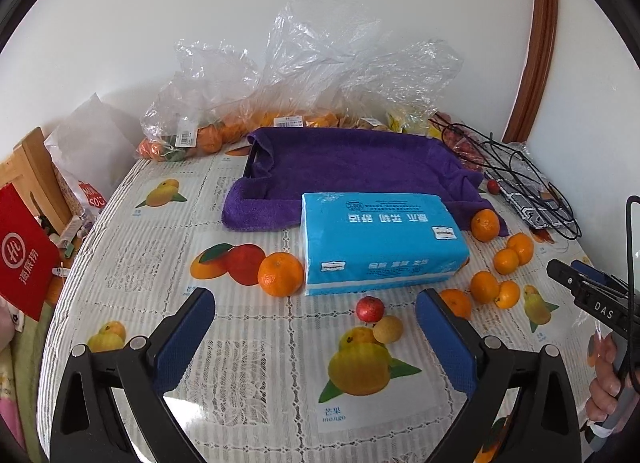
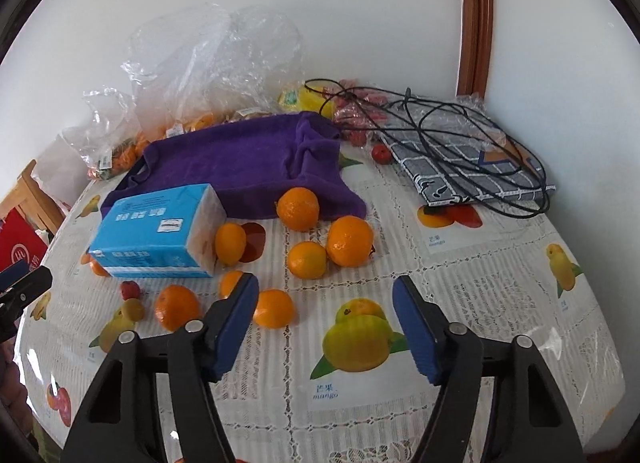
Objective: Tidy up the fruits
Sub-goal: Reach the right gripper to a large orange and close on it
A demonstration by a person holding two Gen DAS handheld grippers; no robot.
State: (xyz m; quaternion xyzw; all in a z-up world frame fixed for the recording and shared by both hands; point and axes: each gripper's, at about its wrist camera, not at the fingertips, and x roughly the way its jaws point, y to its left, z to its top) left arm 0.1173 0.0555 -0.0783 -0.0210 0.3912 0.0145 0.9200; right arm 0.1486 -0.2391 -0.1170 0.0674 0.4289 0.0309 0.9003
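Fingers (image 2: 416,327) apart, fruit-print tablecloth (image 2: 460,263), white wall (image 2: 320,3)

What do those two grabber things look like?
Each gripper, left and right, is a black plastic fork with silver bolts and two flat blue pads. The right one has "DAS" printed on its side and a black cable.

A plain white wall (image 1: 168,23) was seen behind the table (image 2: 500,271); a brown wooden frame (image 2: 476,15) stood far right, a wooden chair (image 1: 34,167) left.
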